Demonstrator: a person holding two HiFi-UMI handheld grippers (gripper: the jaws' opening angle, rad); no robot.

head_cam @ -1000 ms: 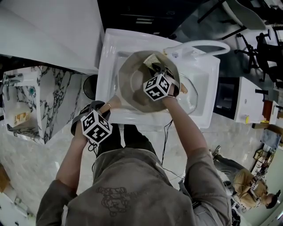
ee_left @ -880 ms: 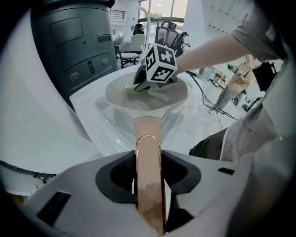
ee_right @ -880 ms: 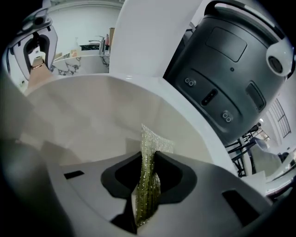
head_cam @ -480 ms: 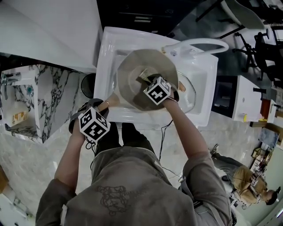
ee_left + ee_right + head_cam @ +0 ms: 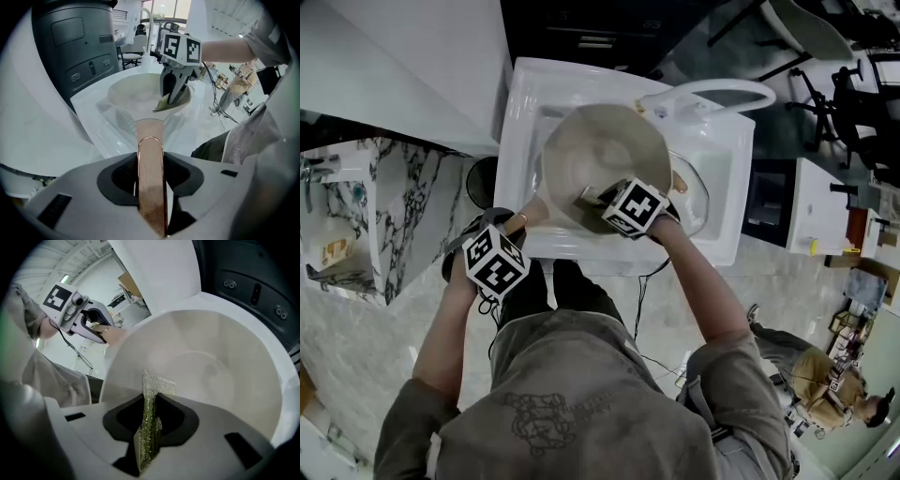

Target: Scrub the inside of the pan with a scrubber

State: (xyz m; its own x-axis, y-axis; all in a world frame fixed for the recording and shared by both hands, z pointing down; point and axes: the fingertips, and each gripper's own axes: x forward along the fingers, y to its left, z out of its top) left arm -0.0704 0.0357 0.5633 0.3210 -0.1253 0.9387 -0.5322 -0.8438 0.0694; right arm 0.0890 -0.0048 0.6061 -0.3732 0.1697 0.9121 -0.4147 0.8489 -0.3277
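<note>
Copper-toned and rounded, the pan handle [image 5: 151, 140] is clamped between the jaws of the left gripper [image 5: 151, 161]. The pads are pressed against its two sides at the lower centre of the left gripper view. Just beyond, the handle is joined to the pan [image 5: 600, 150], which is held over the basin of the white sink [image 5: 727, 164] in the upper middle of the head view, its pale inside facing up.

A green-yellow scrubber [image 5: 152, 427] is pinched edge-on in the narrowly set jaws of the right gripper [image 5: 151, 401]. Its glittery top end is seen sticking out past the jaw tips. In the head view the scrubber is placed at the lower edge of the pan's inside, on the side nearest the handle. It appears to be pressed to the wall there, though contact cannot be confirmed.

To the right of the pan a clear glass piece [image 5: 694, 202] is seen in the basin. Farther up the frame, a white curved faucet [image 5: 712, 91] is arched over the sink's back rim.
</note>
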